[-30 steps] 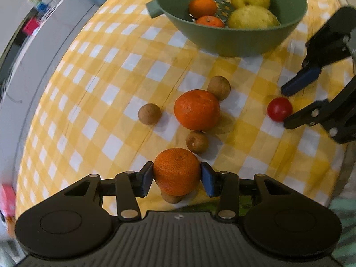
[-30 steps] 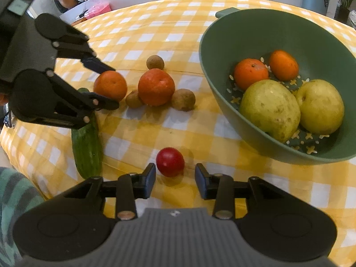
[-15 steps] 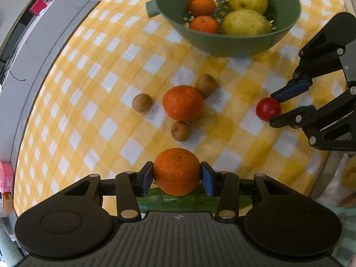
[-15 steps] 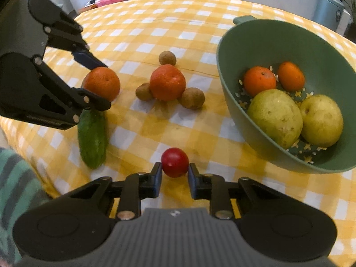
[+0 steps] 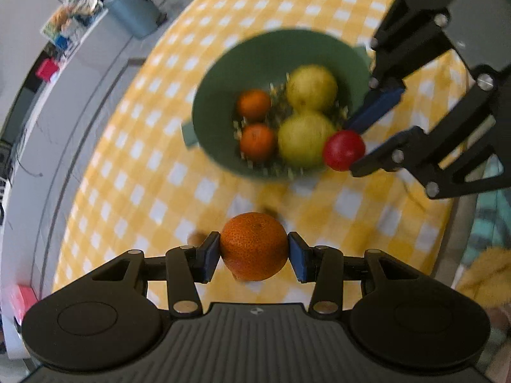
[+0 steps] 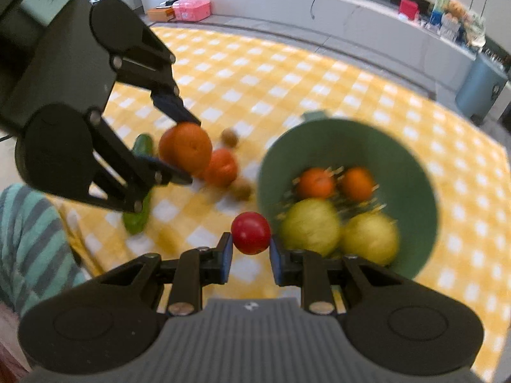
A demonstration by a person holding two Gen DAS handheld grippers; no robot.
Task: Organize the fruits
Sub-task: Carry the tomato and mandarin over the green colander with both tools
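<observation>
Yellow-checked tabletop (image 5: 134, 191) with green bowl (image 5: 217, 95) of fruit.
Left gripper (image 5: 254, 253) jaws clamp an orange (image 5: 254, 245); right gripper (image 6: 249, 252) jaws clamp a red fruit (image 6: 250, 233).

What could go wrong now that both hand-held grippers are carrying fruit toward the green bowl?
1. The left hand-held gripper pinches the round mandarin at its sides only; it could slip out over the checked tablecloth.
2. The right hand-held gripper holds the small red fruit at its fingertips, so a jolt may drop it short of the green bowl.
3. Both grippers converge on one bowl and could collide.
</observation>
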